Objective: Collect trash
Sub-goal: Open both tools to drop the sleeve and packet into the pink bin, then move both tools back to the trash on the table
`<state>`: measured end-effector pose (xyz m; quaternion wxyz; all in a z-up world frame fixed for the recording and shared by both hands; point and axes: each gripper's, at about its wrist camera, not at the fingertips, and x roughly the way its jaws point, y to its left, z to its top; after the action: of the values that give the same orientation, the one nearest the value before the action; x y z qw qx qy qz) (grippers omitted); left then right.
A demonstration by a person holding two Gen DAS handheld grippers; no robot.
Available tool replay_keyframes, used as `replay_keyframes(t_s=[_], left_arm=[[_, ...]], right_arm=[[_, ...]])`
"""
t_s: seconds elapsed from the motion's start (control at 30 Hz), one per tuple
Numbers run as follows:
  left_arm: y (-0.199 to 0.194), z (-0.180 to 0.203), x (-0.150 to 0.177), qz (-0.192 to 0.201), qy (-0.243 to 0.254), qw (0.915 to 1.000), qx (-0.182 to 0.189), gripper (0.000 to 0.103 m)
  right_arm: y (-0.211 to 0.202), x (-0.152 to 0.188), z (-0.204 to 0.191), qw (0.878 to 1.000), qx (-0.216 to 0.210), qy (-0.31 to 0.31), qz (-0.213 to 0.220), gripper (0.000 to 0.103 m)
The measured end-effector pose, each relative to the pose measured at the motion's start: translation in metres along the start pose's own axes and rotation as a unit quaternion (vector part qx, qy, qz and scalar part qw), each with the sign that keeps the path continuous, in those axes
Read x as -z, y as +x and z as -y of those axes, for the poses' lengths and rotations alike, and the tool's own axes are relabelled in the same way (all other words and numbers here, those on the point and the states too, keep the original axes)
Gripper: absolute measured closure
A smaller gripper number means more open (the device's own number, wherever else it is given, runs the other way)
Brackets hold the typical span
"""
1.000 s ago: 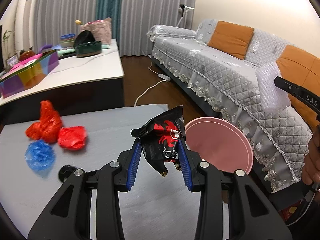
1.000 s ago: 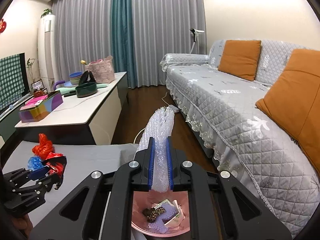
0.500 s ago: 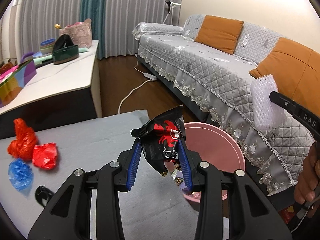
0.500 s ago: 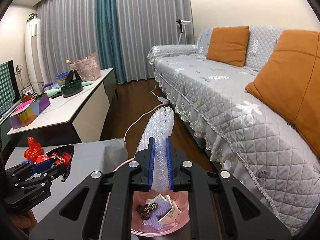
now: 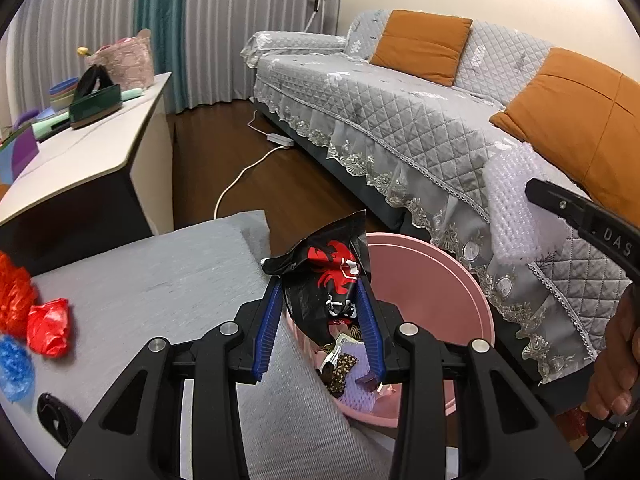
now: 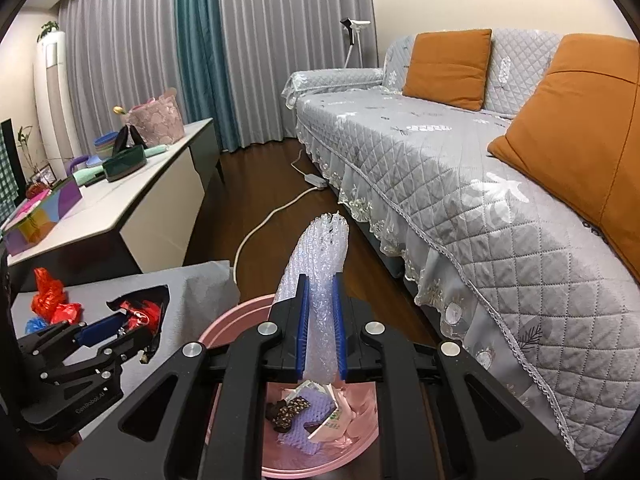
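Note:
My left gripper (image 5: 320, 288) is shut on a crumpled black and red snack wrapper (image 5: 326, 276) and hangs at the near rim of the pink bin (image 5: 436, 280); the same left gripper (image 6: 120, 322) and wrapper (image 6: 142, 308) show in the right wrist view. My right gripper (image 6: 320, 280) is shut on a strip of clear bubble wrap (image 6: 322, 256), held over the pink bin (image 6: 232, 316). From the left wrist view that bubble wrap (image 5: 510, 208) is at the right, above the bin. Wrappers and paper scraps (image 6: 308, 408) lie inside the bin.
On the grey-covered table (image 5: 160, 280) lie red plastic bags (image 5: 48, 326), a blue one (image 5: 14, 364) and a small black object (image 5: 54, 416). A quilted grey sofa (image 6: 460, 184) with orange cushions runs along the right. A white cabinet (image 6: 132, 196) with clutter stands at left; a cable (image 6: 264, 220) crosses the floor.
Both grippers have moved toward the pink bin and lower. The bin's inside now shows under the left gripper's wrapper, and the red and blue bags have slid to the left edge.

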<state>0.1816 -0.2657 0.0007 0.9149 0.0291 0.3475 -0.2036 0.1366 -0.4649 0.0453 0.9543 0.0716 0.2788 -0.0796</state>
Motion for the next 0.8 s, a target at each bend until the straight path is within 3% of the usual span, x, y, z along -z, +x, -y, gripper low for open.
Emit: replay_keyframes(t_s=[0.47, 0.53, 0.6, 0.67, 0.8], left_arm=[[0.023, 0.01, -0.003, -0.012, 0.007, 0.9998, 0.016, 0.066], [0.025, 0.011, -0.003, -0.017, 0.008, 0.9995, 0.024, 0.059], [0.026, 0.01, -0.002, -0.022, 0.01, 0.9996, 0.012, 0.045], [0.024, 0.008, -0.003, -0.023, 0.003, 0.9997, 0.011, 0.045], [0.009, -0.002, -0.001, -0.017, -0.003, 0.9998, 0.002, 0.045]], right_arm=[[0.016, 0.0, 0.011, 1.0, 0.004, 0.02, -0.008, 0.088], [0.017, -0.001, 0.012, 1.0, 0.005, 0.023, -0.007, 0.087], [0.015, -0.002, 0.012, 1.0, 0.006, 0.026, -0.008, 0.074], [0.013, -0.004, 0.013, 0.999, 0.012, 0.029, -0.005, 0.052], [0.007, -0.006, 0.014, 0.999, 0.01, 0.038, 0.0, 0.05]])
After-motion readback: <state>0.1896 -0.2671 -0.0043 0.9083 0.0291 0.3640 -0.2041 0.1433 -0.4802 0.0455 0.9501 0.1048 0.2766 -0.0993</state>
